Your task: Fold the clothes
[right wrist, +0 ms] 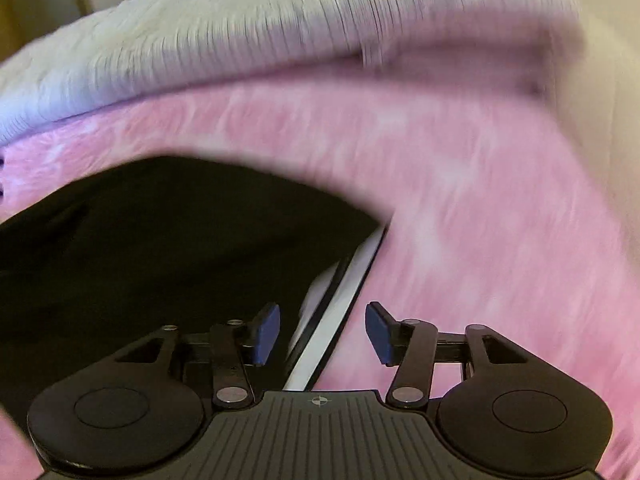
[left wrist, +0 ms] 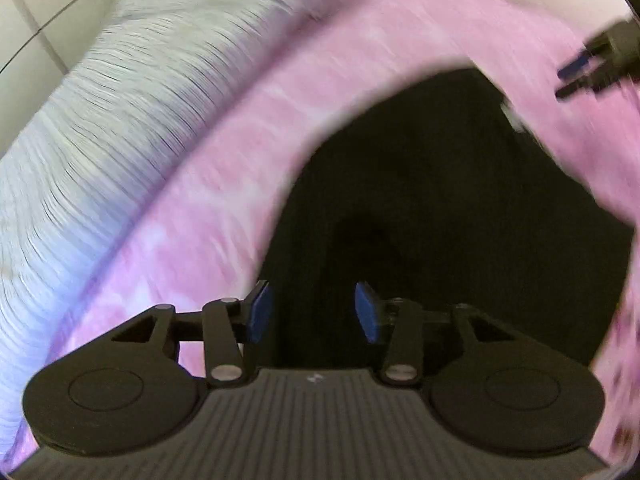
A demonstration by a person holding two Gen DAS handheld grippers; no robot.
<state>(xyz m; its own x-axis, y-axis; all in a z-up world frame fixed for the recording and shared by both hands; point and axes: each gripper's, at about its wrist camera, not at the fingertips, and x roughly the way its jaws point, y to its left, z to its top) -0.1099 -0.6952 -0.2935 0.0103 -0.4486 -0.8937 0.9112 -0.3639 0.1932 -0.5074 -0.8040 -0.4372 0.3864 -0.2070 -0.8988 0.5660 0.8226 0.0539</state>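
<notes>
A black garment [left wrist: 440, 200] lies on a pink fuzzy blanket [left wrist: 200, 220]. My left gripper [left wrist: 314, 312] hovers over the garment's near left edge, open, with nothing between its blue pads [left wrist: 260, 312]. The right gripper [left wrist: 576, 76] shows at the far right of the left wrist view, blurred, over the blanket. In the right wrist view the black garment [right wrist: 180, 248] fills the left side, and a white band [right wrist: 340, 304] runs along its right edge. My right gripper [right wrist: 322, 334] stands open above that band, its pads [right wrist: 266, 334] clear of the cloth.
The pink blanket [right wrist: 480, 200] spreads beyond the garment on all sides. A white ribbed cover [left wrist: 120, 100] lies along the blanket's far side, also in the right wrist view [right wrist: 200, 52]. Pale floor tiles [left wrist: 24, 20] show past it. Both views are motion-blurred.
</notes>
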